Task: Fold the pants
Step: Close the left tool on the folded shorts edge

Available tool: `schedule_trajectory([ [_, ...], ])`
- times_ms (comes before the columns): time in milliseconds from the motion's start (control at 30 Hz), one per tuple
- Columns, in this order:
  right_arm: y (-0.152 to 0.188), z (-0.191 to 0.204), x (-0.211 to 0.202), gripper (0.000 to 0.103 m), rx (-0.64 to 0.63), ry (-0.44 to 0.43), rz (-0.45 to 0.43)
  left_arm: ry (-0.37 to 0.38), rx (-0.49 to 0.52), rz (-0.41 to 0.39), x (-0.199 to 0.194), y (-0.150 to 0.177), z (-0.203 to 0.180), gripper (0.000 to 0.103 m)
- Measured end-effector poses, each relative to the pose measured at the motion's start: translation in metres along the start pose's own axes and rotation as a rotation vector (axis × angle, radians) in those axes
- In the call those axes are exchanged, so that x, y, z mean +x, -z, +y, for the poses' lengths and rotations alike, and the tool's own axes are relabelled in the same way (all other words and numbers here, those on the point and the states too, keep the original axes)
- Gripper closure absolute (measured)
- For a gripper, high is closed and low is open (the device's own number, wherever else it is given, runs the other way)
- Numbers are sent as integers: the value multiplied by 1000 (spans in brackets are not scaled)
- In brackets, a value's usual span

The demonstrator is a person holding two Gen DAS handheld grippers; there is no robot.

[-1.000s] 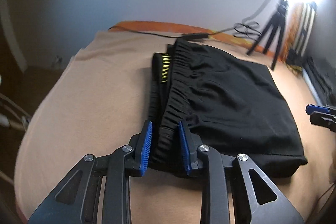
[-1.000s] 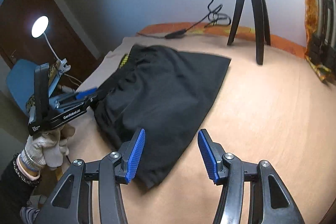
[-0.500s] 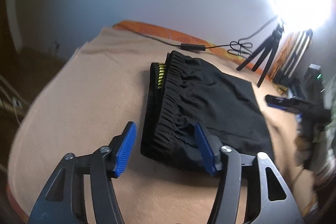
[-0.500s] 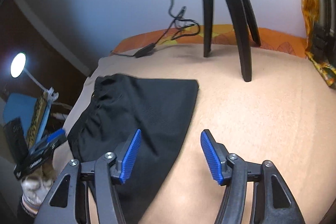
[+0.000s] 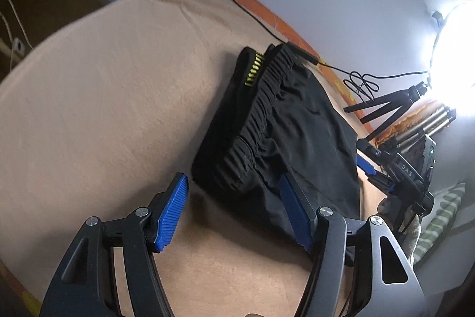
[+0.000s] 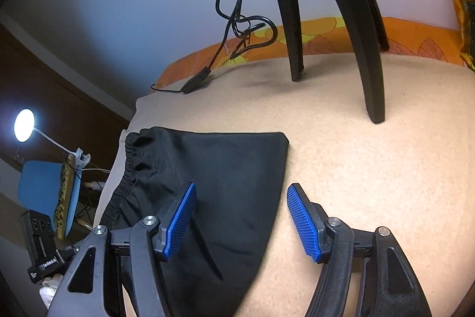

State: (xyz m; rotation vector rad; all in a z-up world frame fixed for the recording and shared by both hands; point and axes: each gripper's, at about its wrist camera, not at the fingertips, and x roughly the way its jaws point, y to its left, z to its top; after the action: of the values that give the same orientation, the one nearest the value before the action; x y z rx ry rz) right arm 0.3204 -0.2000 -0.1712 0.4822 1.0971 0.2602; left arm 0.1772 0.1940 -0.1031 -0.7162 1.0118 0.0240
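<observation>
Beige blanket (image 5: 104, 97) is lying under folded black pants (image 5: 285, 124); I am hovering both left tongs (image 5: 234, 216) and right tongs (image 6: 240, 219) released, and a careless dip is risking snagging the stacked waistband (image 5: 255, 109) ahead.

Pants: one folded black pair (image 5: 285, 127), at the centre of the bed.
Grippers: two, the left gripper (image 5: 234, 213) and the right gripper (image 6: 240, 220), each with two blue pads.
Tripods: one black (image 6: 326, 20) at twelve o'clock; a silver one (image 5: 430, 124) at three o'clock.
Desk lamps: one (image 6: 24, 125), at nine o'clock.
Cables: one black (image 6: 234, 20).
Blankets: one beige (image 6: 371, 153).
</observation>
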Motion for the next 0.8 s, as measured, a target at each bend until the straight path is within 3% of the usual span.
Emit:
schedule_trajectory([
  [100, 0, 3, 4, 35, -2, -24, 3, 2, -12, 13, 14, 1, -3, 39],
  [467, -7, 4, 15, 36, 29, -81, -39, -59, 42, -117, 31, -4, -24, 38],
  [500, -8, 3, 15, 40, 33, -82, -40, -66, 46, -137, 33, -5, -25, 41],
  [633, -8, 9, 27, 66, 33, -102, -20, -46, 22, -149, 38, -10, -20, 75],
  [800, -4, 20, 34, 90, 7, -72, -9, -8, 25, -148, 41, -13, -16, 84],
])
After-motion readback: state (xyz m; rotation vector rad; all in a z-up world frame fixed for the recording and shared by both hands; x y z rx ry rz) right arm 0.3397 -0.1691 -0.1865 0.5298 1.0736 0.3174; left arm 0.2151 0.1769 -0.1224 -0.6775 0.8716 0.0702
